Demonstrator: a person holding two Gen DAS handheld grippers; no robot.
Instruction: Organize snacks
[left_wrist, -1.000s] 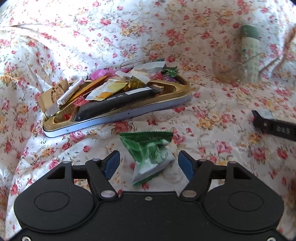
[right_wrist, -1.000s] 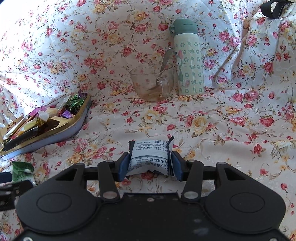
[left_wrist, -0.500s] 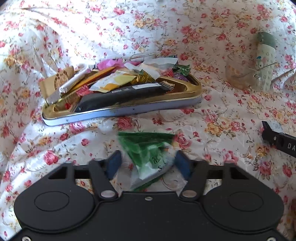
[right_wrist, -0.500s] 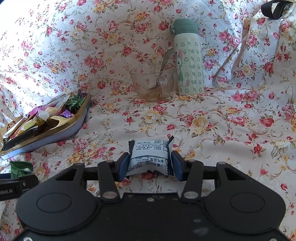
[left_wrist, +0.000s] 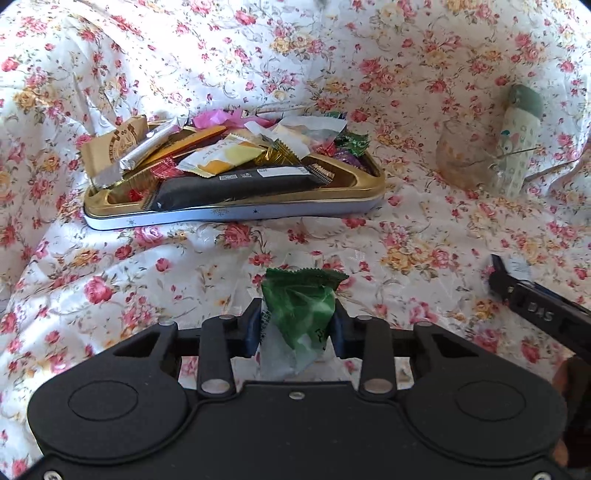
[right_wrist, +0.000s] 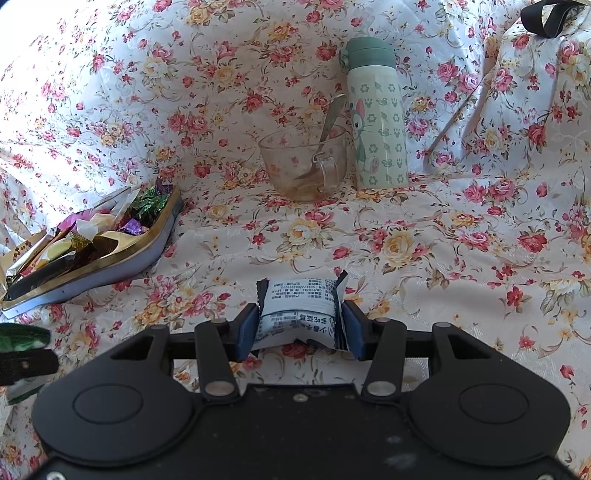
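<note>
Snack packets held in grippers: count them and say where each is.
2: green packet in the left gripper; white printed packet in the right gripper.

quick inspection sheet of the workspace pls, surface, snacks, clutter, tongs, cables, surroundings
surface: floral cloth, wrinkled, covers everything in view
job's things: gold snack tray heaped with wrapped snacks; green snack packet; white snack packet
clutter: glass cup with spoon inside, residue at the bottom; green-capped bottle upright beside it
tongs: left tongs shut on green snack packet; right tongs shut on white snack packet
cables: nothing seen
surroundings: black strap at top right; cloth draped up behind
</note>
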